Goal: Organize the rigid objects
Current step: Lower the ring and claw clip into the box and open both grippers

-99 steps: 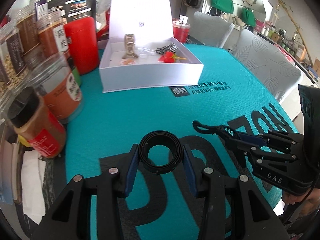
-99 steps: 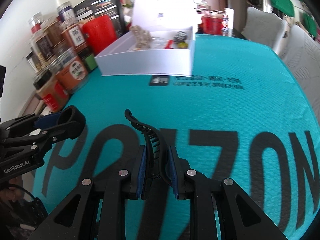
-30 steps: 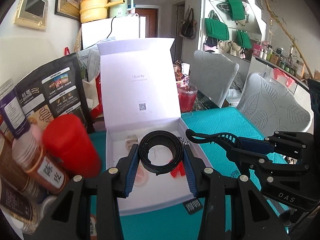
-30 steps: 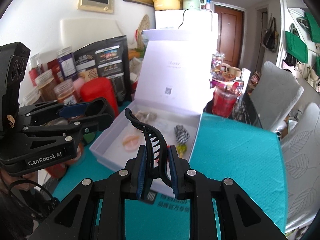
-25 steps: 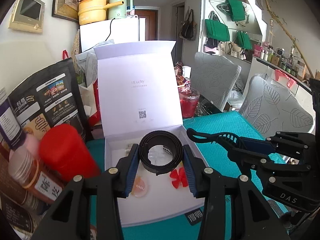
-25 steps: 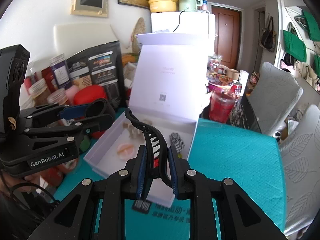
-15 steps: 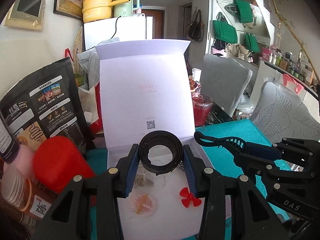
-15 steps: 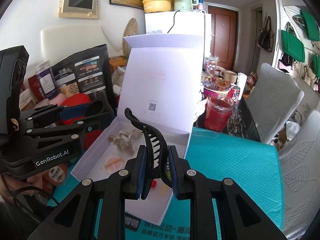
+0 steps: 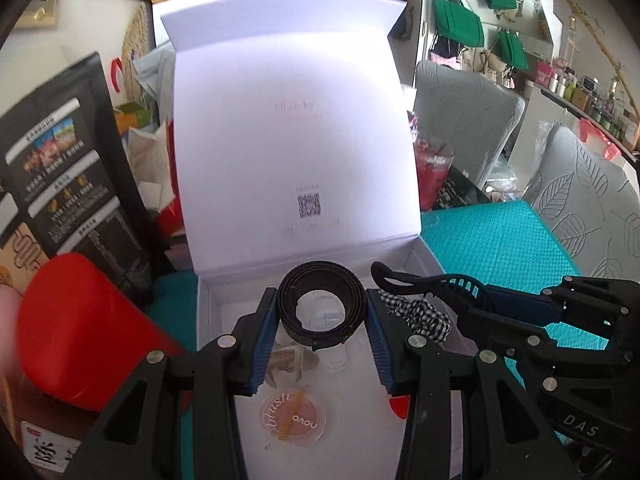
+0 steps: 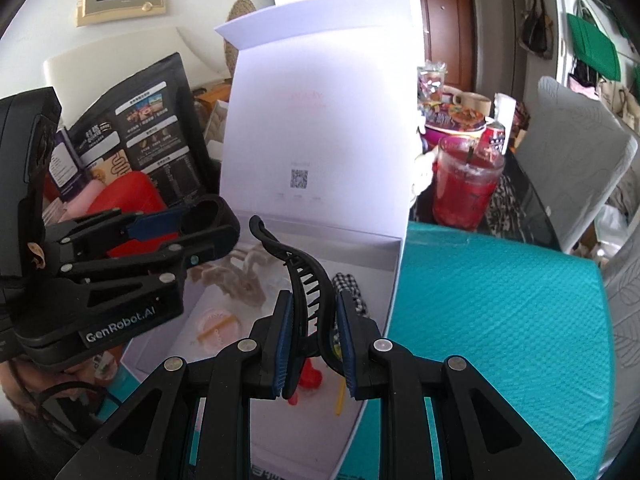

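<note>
My left gripper [image 9: 322,320] is shut on a black coiled ring [image 9: 322,306] and hangs over the back half of the open white box [image 9: 205,320]. My right gripper [image 10: 310,320] is shut on a black hair claw clip [image 10: 306,276] above the box's right side [image 10: 394,280]. The box's lid [image 9: 292,140] stands upright behind both. Inside lie a beige claw clip [image 10: 244,276], a round blush compact [image 9: 294,416], a checkered piece [image 9: 416,316] and a small red piece [image 10: 308,378]. Each gripper shows in the other's view: the right one [image 9: 480,300], the left one [image 10: 196,220].
A red canister [image 9: 76,328] and a black snack bag [image 9: 60,168] stand left of the box. A red drink cup [image 10: 466,184] stands behind its right corner. The teal table cover [image 10: 500,320] stretches to the right, with grey chairs [image 9: 468,120] beyond.
Both grippers have moved forward and lower, from in front of the box to over its inside. The box and lid loom larger. Both grips are unchanged.
</note>
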`<control>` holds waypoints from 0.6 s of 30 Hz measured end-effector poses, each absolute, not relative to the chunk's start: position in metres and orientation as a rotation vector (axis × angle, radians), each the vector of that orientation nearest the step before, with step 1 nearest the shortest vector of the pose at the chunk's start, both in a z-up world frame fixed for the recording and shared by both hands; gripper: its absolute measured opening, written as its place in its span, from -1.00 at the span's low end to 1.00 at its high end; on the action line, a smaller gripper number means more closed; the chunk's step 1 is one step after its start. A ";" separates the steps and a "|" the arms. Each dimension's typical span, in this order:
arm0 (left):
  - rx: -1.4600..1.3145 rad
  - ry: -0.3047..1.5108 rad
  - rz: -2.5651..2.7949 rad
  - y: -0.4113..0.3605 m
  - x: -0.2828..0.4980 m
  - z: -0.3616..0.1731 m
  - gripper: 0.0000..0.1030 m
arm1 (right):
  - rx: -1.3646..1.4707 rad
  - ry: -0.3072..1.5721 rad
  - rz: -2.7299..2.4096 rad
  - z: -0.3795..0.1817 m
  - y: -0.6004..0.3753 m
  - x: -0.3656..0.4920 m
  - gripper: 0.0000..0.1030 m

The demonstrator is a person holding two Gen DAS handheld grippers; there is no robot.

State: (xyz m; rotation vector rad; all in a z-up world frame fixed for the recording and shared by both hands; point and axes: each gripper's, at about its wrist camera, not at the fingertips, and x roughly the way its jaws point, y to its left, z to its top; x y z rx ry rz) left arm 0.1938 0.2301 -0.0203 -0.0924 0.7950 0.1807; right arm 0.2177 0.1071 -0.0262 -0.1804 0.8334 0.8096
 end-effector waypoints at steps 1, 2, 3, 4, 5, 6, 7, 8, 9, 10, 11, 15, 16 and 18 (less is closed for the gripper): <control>-0.093 0.807 0.182 0.230 0.196 -0.024 -0.18 | -0.183 0.840 0.806 -0.029 0.108 0.219 -0.58; -0.093 0.817 0.182 0.230 0.199 -0.028 -0.18 | -0.185 0.844 0.803 -0.031 0.109 0.220 -0.58; -0.095 0.824 0.182 0.230 0.200 -0.030 -0.18 | -0.185 0.848 0.801 -0.033 0.110 0.222 -0.58; -0.099 0.834 0.179 0.231 0.202 -0.034 -0.18 | -0.186 0.853 0.799 -0.035 0.111 0.223 -0.58; -0.099 0.840 0.180 0.231 0.203 -0.037 -0.18 | -0.186 0.860 0.794 -0.037 0.111 0.225 -0.58; -0.099 0.846 0.182 0.231 0.205 -0.039 -0.18 | -0.188 0.867 0.791 -0.040 0.112 0.226 -0.58; -0.098 0.850 0.180 0.231 0.206 -0.042 -0.18 | -0.189 0.871 0.789 -0.042 0.113 0.228 -0.58; -0.100 0.851 0.174 0.231 0.208 -0.044 -0.18 | -0.188 0.878 0.785 -0.044 0.113 0.230 -0.58; -0.104 0.851 0.163 0.231 0.209 -0.045 -0.18 | -0.187 0.883 0.783 -0.046 0.114 0.232 -0.58; -0.107 0.857 0.152 0.232 0.210 -0.048 -0.18 | -0.184 0.890 0.781 -0.049 0.114 0.233 -0.58; -0.101 0.874 0.149 0.231 0.212 -0.051 -0.18 | -0.180 0.896 0.780 -0.051 0.115 0.235 -0.58; -0.066 0.883 0.164 0.226 0.215 -0.057 -0.18 | -0.181 0.914 0.775 -0.059 0.118 0.239 -0.58; -0.063 0.884 0.163 0.225 0.215 -0.057 -0.18 | -0.182 0.920 0.773 -0.061 0.119 0.240 -0.58; -0.075 0.898 0.148 0.225 0.217 -0.060 -0.18 | -0.182 0.926 0.770 -0.064 0.120 0.242 -0.58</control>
